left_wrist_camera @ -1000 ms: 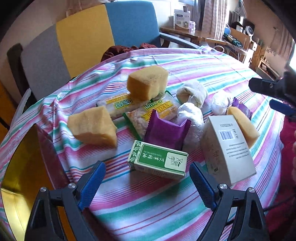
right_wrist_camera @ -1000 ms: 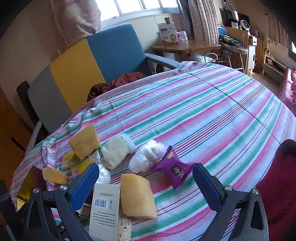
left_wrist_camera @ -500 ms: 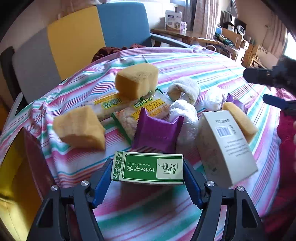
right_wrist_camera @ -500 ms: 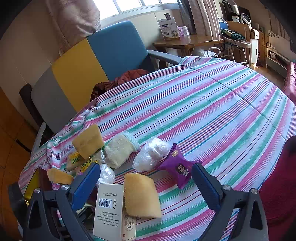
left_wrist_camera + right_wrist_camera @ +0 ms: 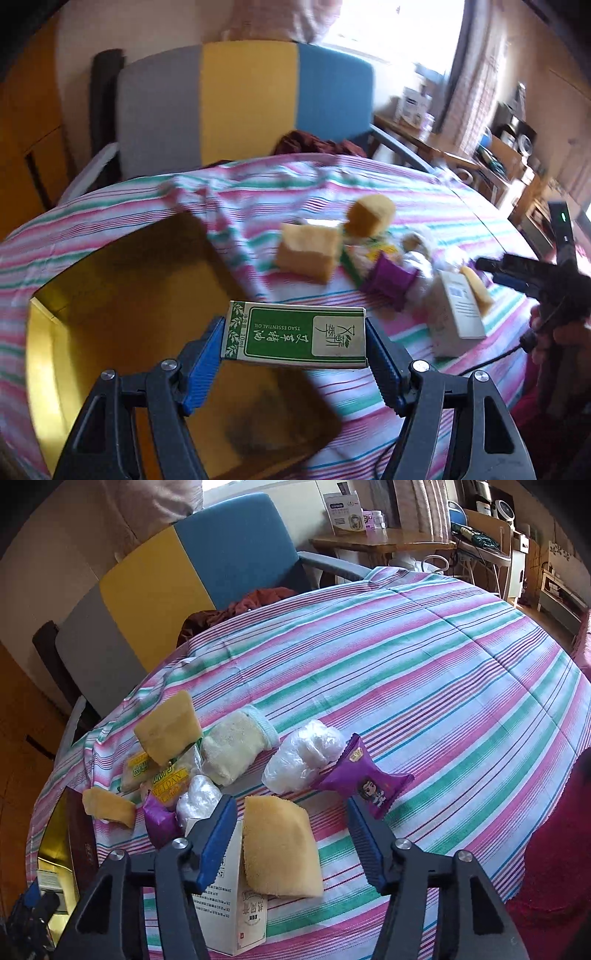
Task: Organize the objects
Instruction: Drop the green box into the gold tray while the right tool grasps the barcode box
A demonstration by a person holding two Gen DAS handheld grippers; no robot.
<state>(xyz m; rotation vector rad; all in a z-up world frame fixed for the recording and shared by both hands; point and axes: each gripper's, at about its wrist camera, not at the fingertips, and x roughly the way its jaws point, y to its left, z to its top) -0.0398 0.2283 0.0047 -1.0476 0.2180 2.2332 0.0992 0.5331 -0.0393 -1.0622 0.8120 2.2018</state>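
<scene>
Green box (image 5: 297, 336): clamped crosswise by its short ends in left gripper (image 5: 295, 354), hanging over the yellow tray (image 5: 122, 295). Right gripper (image 5: 291, 834): jaws just narrowing, not yet pressing, astride the tan sponge (image 5: 277, 849), well right of tray.

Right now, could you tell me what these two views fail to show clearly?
- Left wrist view: motion blur smears the snack pile; its labels are unreadable.
- Left wrist view: the green box hides part of the yellow box's floor.
- Right wrist view: the yellow sponge covers the white carton's top; the right gripper's jaws flank the sponge, contact unclear.
</scene>
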